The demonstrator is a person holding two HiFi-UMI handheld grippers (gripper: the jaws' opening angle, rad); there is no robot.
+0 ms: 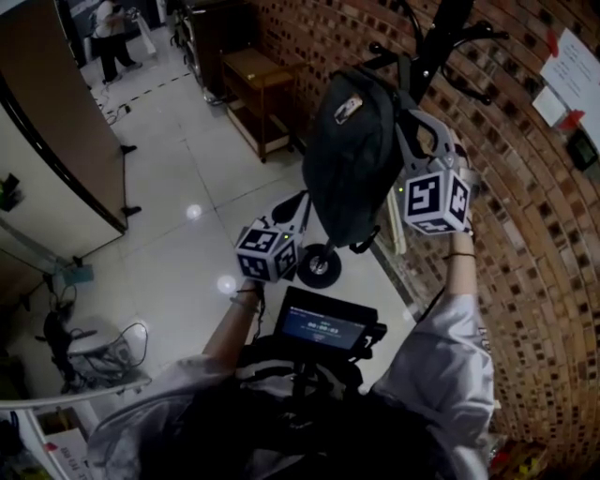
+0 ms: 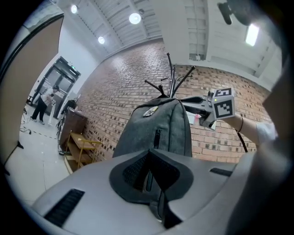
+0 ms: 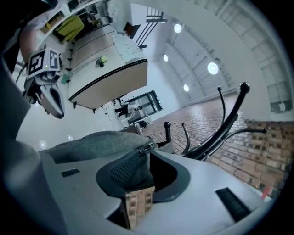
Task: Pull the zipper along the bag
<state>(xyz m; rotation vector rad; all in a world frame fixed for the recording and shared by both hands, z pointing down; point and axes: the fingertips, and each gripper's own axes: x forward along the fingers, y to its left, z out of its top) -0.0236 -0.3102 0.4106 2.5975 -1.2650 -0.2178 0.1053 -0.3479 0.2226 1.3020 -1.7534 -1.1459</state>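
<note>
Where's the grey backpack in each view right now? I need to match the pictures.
Head view: the backpack hangs at upper centre, dark and upright.
Left gripper view: backpack at centre, seen from below, rising mid-frame.
Right gripper view: backpack left of centre, a low grey mound of fabric.
Shared landmark: the black coat rack beside it.

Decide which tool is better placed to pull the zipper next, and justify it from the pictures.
Right, probably. The right tool has its tips on the metal zip pull of the bag. The left tool pinches the bag's bottom edge, where it can only steady it.
</note>
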